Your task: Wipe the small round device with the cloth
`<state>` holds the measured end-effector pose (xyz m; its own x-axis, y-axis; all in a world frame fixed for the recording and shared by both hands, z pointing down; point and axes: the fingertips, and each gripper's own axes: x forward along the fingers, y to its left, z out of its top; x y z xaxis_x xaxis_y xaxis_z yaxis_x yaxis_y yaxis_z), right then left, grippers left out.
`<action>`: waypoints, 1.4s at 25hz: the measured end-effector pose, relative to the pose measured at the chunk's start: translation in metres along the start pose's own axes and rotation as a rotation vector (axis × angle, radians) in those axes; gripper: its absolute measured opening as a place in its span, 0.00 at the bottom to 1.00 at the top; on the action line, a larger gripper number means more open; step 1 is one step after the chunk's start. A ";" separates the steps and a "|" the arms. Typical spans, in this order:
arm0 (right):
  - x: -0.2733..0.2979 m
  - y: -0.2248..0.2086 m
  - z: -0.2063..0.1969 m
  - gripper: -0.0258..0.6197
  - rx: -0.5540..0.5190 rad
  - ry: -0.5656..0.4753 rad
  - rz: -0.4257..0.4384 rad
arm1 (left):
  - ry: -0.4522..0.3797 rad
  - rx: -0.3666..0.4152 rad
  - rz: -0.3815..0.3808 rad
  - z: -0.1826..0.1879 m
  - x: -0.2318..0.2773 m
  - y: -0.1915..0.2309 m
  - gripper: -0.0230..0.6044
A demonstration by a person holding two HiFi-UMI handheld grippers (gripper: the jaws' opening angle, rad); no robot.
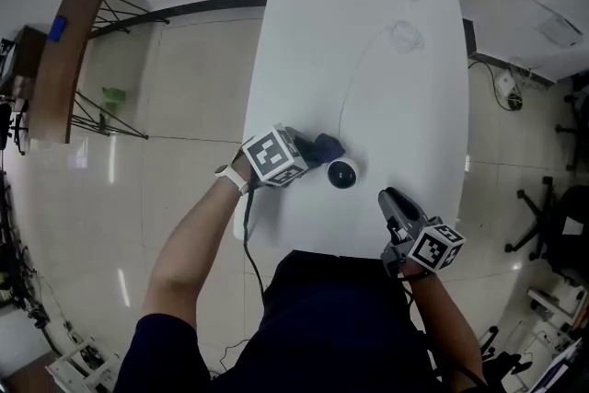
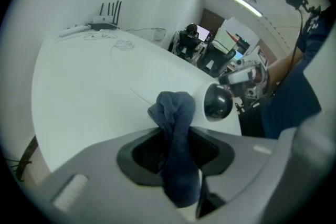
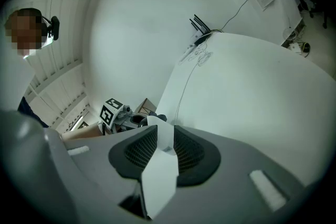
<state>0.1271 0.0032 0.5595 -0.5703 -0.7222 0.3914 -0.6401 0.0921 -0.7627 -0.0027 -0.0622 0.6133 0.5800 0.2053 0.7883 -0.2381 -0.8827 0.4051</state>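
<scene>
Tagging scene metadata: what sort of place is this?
Probably an office or lab room: a long white table, office chairs beside it on a glossy tiled floor, and an antenna router with cables at the table's far end.

Lighting and picture quality, all three views.
I get bright, even overhead light: the white table is nearly washed out, and the floor carries pale glare streaks. A ceiling strip light glows in the left gripper view, and the small round device shows a glint. Both gripper views bend fisheye-fashion, go black at the corners and turn soft up close, and the cloth looks blurred.
</scene>
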 end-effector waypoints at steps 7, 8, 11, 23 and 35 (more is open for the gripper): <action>0.008 0.004 -0.001 0.20 -0.010 0.011 0.018 | 0.209 0.156 0.145 -0.013 0.033 0.020 0.26; 0.008 0.005 0.000 0.20 -0.012 0.010 0.022 | 0.234 0.157 0.149 -0.014 0.036 0.021 0.26; 0.007 0.009 0.000 0.20 -0.020 0.006 0.034 | 0.230 0.116 0.178 -0.012 0.034 0.027 0.26; 0.003 0.006 0.013 0.18 -0.042 -0.009 0.054 | -0.080 0.300 0.327 0.057 -0.055 -0.037 0.27; 0.006 0.005 0.008 0.18 -0.025 -0.004 0.042 | 0.117 0.680 0.394 0.059 -0.031 -0.053 0.27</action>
<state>0.1248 -0.0063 0.5535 -0.5947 -0.7203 0.3570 -0.6285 0.1396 -0.7652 0.0378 -0.0470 0.5401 0.4573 -0.1658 0.8737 0.1412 -0.9565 -0.2554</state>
